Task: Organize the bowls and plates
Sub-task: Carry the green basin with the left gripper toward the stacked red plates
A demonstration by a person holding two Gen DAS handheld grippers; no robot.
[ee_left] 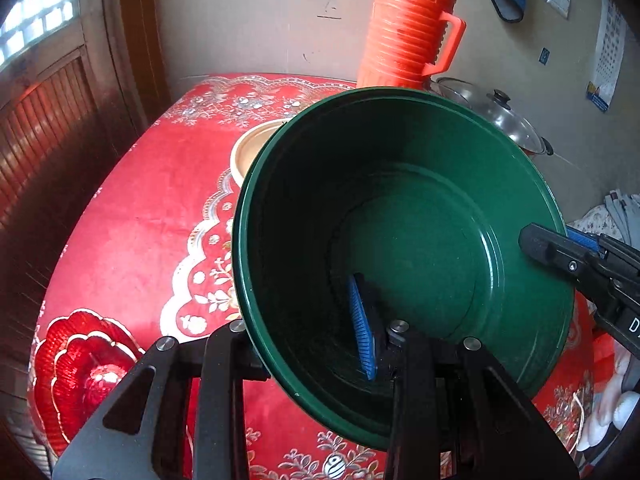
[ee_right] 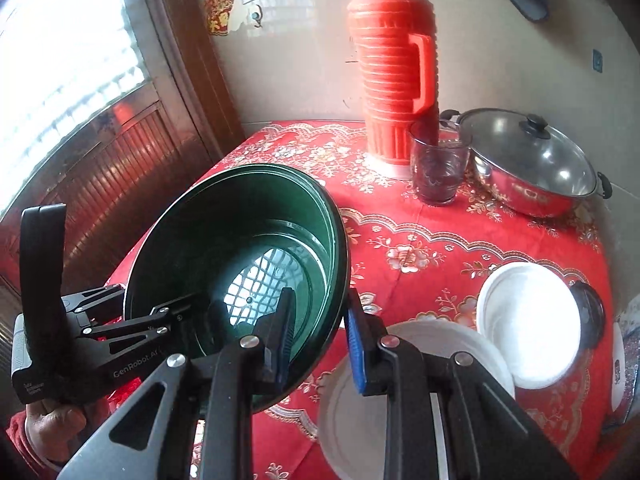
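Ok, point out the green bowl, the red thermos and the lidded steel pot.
green bowl (ee_left: 420, 220): left wrist view, on its inner floor.
red thermos (ee_right: 390, 76): right wrist view, on its ribbed body.
lidded steel pot (ee_right: 532, 152): right wrist view, on its glass lid.

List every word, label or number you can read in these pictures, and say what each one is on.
"GenRobot.AI": on an arm of the left tool, last letters partly hidden.
"D": on the right tool at the picture's edge, rest cut off.
Small white print on the left tool's grip: too small to read.
Wall calendar: print too small to read.
Blue wall sticker: blurred, unreadable.
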